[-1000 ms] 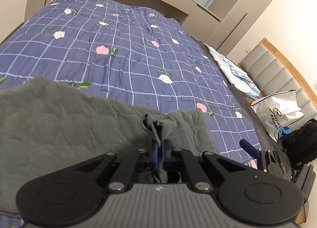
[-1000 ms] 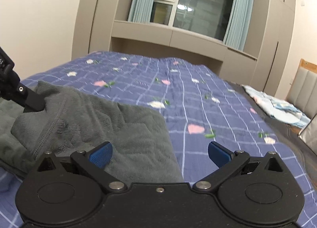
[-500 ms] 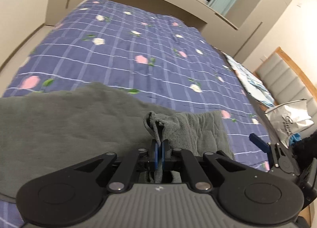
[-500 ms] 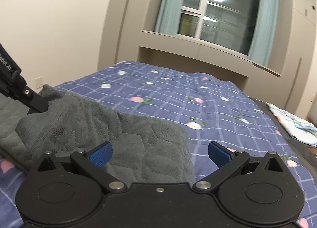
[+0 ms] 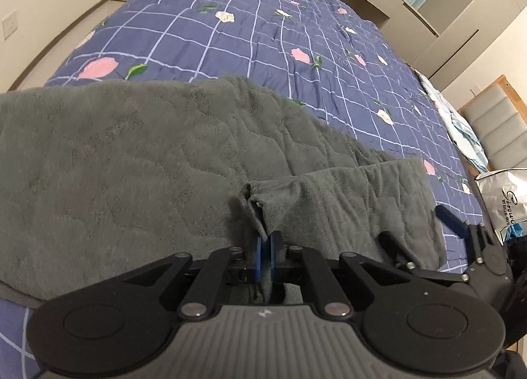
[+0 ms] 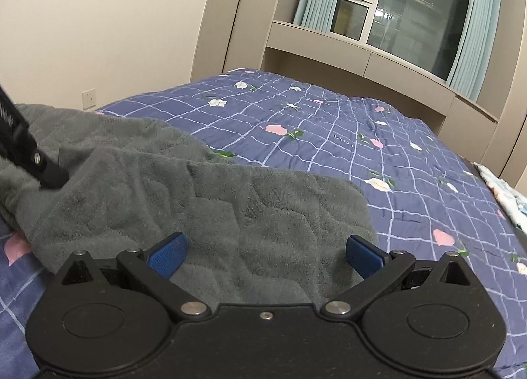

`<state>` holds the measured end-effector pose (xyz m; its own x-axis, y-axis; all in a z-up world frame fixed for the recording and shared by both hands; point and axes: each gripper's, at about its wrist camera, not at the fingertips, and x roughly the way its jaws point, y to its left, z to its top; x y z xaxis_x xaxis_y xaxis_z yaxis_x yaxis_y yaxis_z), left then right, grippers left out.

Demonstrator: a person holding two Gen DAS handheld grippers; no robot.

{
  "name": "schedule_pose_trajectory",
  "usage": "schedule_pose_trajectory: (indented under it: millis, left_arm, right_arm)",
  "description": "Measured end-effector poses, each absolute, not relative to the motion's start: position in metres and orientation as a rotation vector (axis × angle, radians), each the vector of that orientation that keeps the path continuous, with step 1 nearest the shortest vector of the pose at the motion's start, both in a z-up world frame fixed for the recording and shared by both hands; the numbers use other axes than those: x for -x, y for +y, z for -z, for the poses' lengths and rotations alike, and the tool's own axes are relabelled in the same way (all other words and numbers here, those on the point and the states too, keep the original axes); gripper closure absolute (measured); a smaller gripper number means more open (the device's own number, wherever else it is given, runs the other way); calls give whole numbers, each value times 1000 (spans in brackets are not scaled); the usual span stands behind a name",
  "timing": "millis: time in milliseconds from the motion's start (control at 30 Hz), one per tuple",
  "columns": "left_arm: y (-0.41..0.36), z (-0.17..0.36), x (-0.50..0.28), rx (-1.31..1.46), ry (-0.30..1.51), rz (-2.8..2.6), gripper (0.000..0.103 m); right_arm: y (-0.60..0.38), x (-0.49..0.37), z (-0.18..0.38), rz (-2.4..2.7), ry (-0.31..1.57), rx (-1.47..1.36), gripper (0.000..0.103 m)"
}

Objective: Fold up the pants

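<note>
Left gripper: blue pads pressed together, pinching bunched edge of grey fleece pants. Pants spread flat ahead and to left of it, over blue floral bedspread; folded-over flap runs rightward from pinch point. Right gripper: jaws spread wide, blue pads apart, nothing clamped; pants fabric lies between and just ahead of pads, whether touching cannot tell. In left wrist view, right gripper sits at right edge of pants. White shopping bag far right, beside bed.
</note>
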<state>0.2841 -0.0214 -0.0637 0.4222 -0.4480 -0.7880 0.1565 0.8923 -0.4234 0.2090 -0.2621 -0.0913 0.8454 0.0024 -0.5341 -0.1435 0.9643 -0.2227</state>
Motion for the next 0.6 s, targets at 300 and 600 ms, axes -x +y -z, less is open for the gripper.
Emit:
schedule_pose_trajectory:
  millis: [300,600]
  left_arm:
    - [-35,43,-283,218,929,346,26]
    - [-52,72,-298,110,1010,246,24]
  right_arm:
    - [-302,-234,78,70,488,299,1]
    - [-313,-270,104,104,538,338,1]
